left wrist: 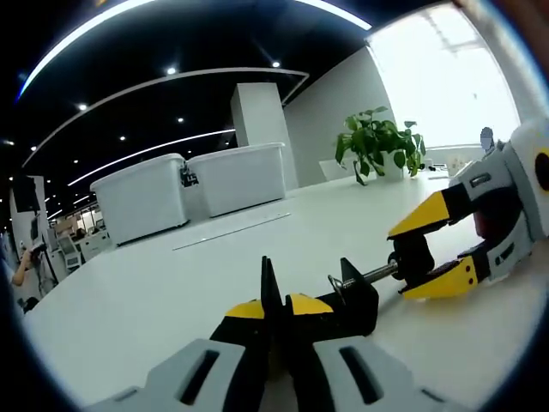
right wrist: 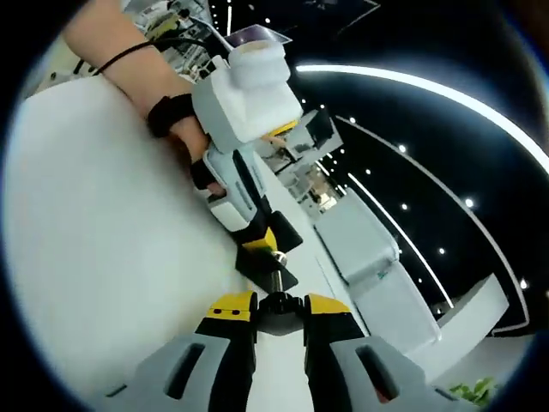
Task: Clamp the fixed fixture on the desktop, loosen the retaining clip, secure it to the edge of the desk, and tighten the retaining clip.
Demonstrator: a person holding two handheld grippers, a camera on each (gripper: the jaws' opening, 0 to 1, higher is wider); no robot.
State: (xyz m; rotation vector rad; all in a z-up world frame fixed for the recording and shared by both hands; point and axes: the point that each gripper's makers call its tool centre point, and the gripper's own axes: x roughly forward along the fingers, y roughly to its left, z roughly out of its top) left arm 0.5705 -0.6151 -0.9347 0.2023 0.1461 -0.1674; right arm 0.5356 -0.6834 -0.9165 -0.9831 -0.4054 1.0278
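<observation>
A black clamp fixture (left wrist: 347,299) lies low over the white table (left wrist: 171,292). My left gripper (left wrist: 276,305) is shut on its body, with the yellow-tipped jaws pressed together around the black frame. A threaded screw (left wrist: 373,275) runs from the frame to a black knob (left wrist: 413,256). My right gripper (left wrist: 403,260) comes in from the right and is shut on that knob. In the right gripper view, the right gripper (right wrist: 279,302) holds the knob (right wrist: 279,319). Beyond it are the clamp fixture (right wrist: 268,268) and the left gripper (right wrist: 262,239), carried by a hand (right wrist: 171,129).
Two white lidded bins (left wrist: 141,197) (left wrist: 240,176) stand at the table's far side. A potted plant (left wrist: 377,142) sits by the bright window at the right. A person (left wrist: 26,266) is far off at the left. The bins (right wrist: 369,249) also line the table's edge.
</observation>
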